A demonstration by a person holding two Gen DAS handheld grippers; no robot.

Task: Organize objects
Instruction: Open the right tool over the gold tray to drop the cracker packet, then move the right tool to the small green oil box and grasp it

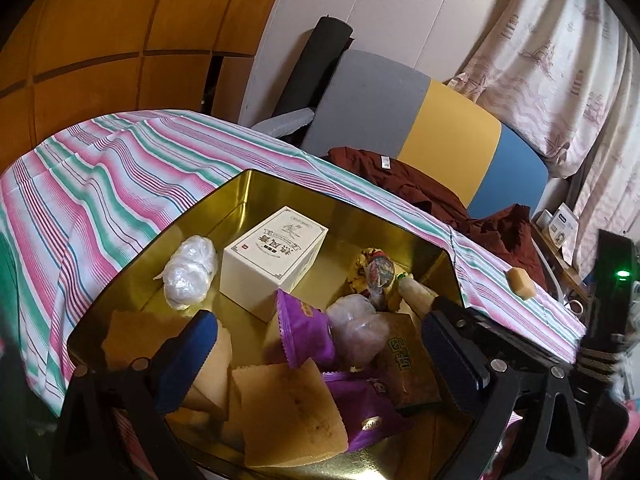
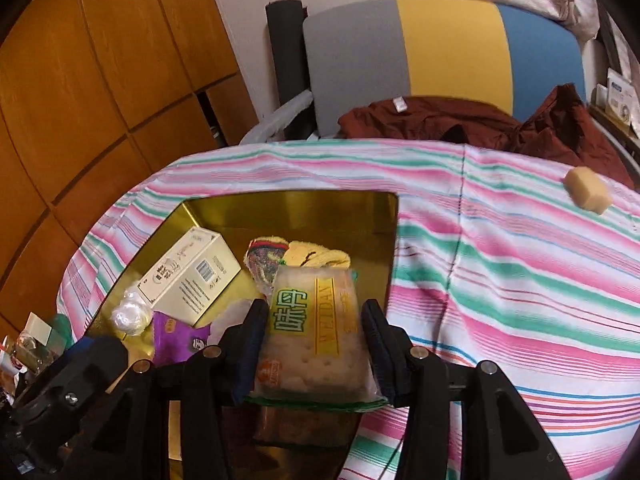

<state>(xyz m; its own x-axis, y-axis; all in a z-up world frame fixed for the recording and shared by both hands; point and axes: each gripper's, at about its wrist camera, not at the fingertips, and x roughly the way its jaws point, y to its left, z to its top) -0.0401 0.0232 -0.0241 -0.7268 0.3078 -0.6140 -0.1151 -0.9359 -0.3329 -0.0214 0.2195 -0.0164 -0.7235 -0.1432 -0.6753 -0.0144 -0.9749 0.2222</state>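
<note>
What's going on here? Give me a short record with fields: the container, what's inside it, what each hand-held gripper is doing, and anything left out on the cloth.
container: gold tin, open, on the striped cloth
inside: white box, purple snack packets, tan packets, clear-wrapped rolls
left hand-held gripper: open, empty, over the tin
right hand-held gripper: shut on a cracker packet, at the tin's edge
left out: tan block on the cloth's far side
</note>
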